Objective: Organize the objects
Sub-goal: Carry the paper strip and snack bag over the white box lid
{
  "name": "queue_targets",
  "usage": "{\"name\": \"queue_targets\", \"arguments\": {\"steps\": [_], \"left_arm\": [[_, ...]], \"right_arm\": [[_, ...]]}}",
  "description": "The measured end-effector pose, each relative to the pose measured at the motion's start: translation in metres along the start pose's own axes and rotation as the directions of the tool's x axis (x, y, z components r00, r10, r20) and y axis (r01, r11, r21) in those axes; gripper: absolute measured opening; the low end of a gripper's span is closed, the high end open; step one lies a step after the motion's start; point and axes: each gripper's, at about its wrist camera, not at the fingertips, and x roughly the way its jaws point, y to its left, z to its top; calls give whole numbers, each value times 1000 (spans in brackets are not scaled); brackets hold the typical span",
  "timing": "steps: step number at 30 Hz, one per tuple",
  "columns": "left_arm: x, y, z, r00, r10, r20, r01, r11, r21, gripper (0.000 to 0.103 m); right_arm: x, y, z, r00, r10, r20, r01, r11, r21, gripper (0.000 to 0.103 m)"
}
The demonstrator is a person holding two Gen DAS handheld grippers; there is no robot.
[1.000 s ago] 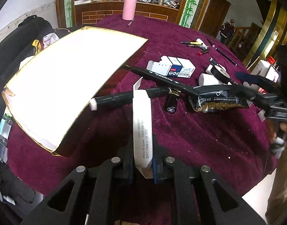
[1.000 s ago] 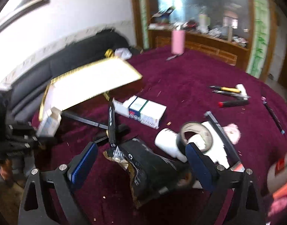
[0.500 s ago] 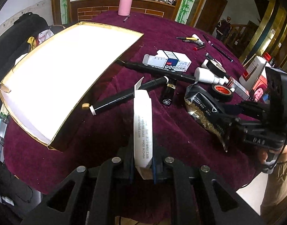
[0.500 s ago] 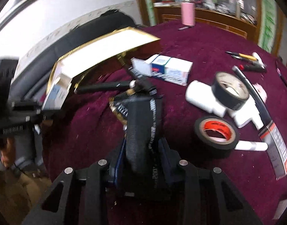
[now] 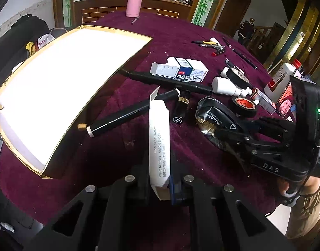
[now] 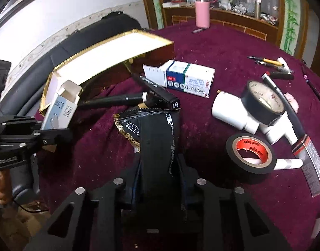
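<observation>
Left fingers [image 5: 160,179]: clenched on a slim white carton [image 5: 158,140], gripping it at its near end.
White carton, long axis: it runs straight away from my left fingers, up and forward over the worktop [image 5: 180,31]; its far end flap is open and points towards the black markers.
Right fingers [image 6: 157,167]: they have just been closing and now pinch a black foil pouch [image 6: 153,129] between the pads.
Black pouch, long axis: it runs forward from my right fingers; its crimped, gold-patterned edge points away from me, reaching just short of the markers. From my left camera the pouch [image 5: 218,117] is seen bulging out ahead of the right gripper [image 5: 229,133].
Where the pouch is: low over the maroon cloth; I cannot tell whether its underside touches.
Open box [image 5: 61,83]: gold-edged with a white inside, it sits on the left part of the worktop.
Markers: two long black markers [image 5: 139,109] lie crossed between the box and the pouch, the nearer one slanting down-left.
Medicine box [image 6: 187,77]: white and blue, lying flat beyond the markers.
Tape rolls: a black roll with a red core [image 6: 252,152] lies just right of the pouch; a second black roll [image 6: 264,104] leans on a white bottle [image 6: 229,110].
Pink flask [image 5: 134,3]: upright at the far edge.
</observation>
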Motion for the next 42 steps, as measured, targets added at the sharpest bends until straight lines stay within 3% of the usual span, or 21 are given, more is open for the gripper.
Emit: {"name": "queue_targets", "arguments": {"steps": [10,18,22,26,31,32,37,39,42], "left_arm": [[-14,8,5,999,18,38,-18,1000,-3,13],[-33,22,13,994,58,89,-56,998,-17,13],[-43,46,23,985,114,131,-107,992,-63,13],[-42,79,40,962,221,158,-208,973,-96,13],[-10,118,54,927,367,70,-362,929,-76,13],[-4,121,54,927,372,46,-369,927,-68,14],[16,108,35,958,277,-69,-277,961,12,14],[15,96,29,964,253,-78,-251,967,43,13],[13,79,22,981,158,-111,-152,986,61,13]], "right_arm": [[-42,3,2,991,29,132,-36,998,51,32],[-44,18,13,986,52,157,-57,998,28,32],[-43,23,18,983,69,170,-73,997,18,32],[-42,28,21,982,80,173,-83,997,8,33],[-40,31,19,979,104,172,-107,994,4,33],[-39,30,18,980,107,169,-109,994,5,33],[-34,31,20,982,109,154,-112,994,5,33],[-34,31,21,981,111,156,-114,993,9,33],[-34,31,23,980,116,159,-119,993,10,33]]}}
